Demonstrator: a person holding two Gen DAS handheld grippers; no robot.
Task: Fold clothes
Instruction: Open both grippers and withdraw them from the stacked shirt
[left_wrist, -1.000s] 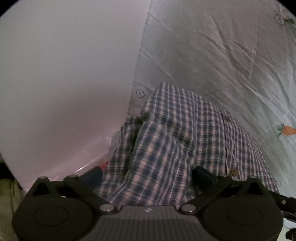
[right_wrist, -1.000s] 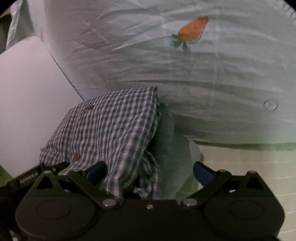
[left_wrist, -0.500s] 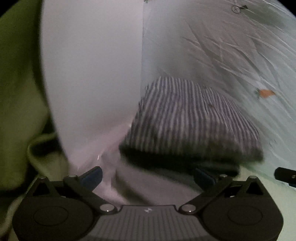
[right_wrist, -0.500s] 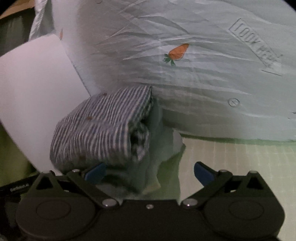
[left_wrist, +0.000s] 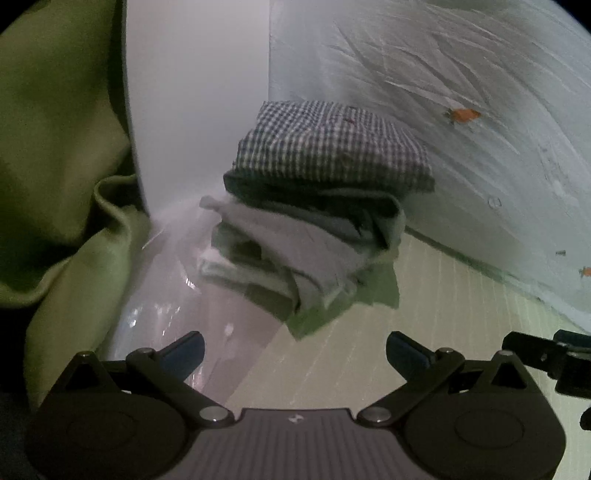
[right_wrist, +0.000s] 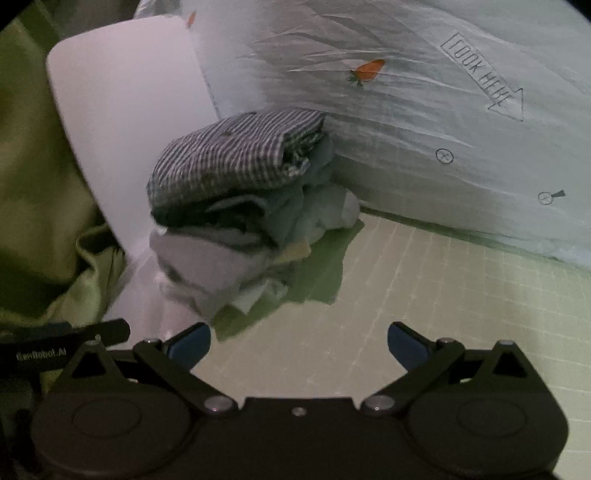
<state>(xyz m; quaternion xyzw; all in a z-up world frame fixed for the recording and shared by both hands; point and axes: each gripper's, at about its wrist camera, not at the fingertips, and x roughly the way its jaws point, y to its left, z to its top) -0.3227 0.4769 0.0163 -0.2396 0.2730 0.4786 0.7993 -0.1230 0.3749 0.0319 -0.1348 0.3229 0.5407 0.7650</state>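
Sitting folded on top of a pile (left_wrist: 295, 254) of grey and pale clothes, the checked shirt (left_wrist: 328, 147) lies at centre frame in the left wrist view and left of centre in the right wrist view (right_wrist: 236, 155). Its folded edge faces the cameras, and a couple of small buttons show on its upper face. The pile (right_wrist: 229, 254) beneath it is uneven, with layers jutting out toward the lower left; the cloth is slightly blurred in both views. A green sheet (right_wrist: 321, 273) pokes out flat from under the pile toward the lower right.

The pile rests on a pale gridded mat (right_wrist: 443, 302) that fills the lower right of both views. Just behind it, touching the shirt's far edge, rises a crinkled white plastic bag (right_wrist: 424, 122) printed with a carrot (right_wrist: 365, 70) and a "LOOK HERE" arrow. A smooth white panel (left_wrist: 195, 92) stands at the upper left, right beside the pile, and olive cloth (left_wrist: 62, 147) bunches at the far left.

The left tongs (left_wrist: 295, 350) hang at the bottom of their frame, blue-tipped fingers (left_wrist: 188, 349) spread wide with nothing between them, short of the pile. The right tongs (right_wrist: 299, 343) are likewise wide apart and empty above the mat.
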